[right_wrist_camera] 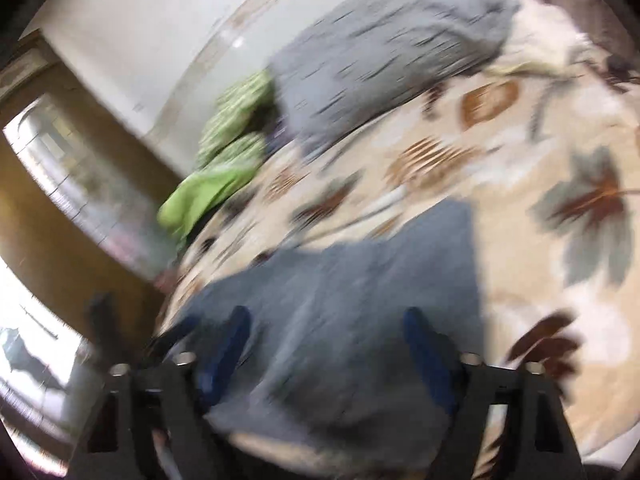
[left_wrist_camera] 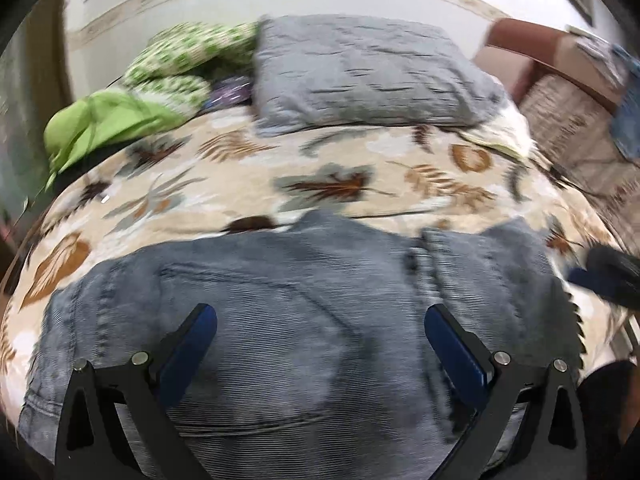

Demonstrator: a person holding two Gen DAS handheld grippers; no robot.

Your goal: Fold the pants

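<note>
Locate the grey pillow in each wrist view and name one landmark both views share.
Left wrist: grey pillow upper centre, at the far end of the bed.
Right wrist: grey pillow upper centre-right, tilted.
Shared landmark: the bright green cloth, left of the pillow in both.

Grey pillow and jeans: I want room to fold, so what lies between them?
Only bare leaf-print bedspread lies between the grey pillow and the jeans, clearest in the left wrist view.

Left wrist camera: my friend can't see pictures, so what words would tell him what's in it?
Grey-blue jeans lie spread on a bed with a leaf-patterned cover, and the open left gripper hangs over them, holding nothing. Behind sit a grey pillow and green bedding; the picture is a bit blurry.
</note>
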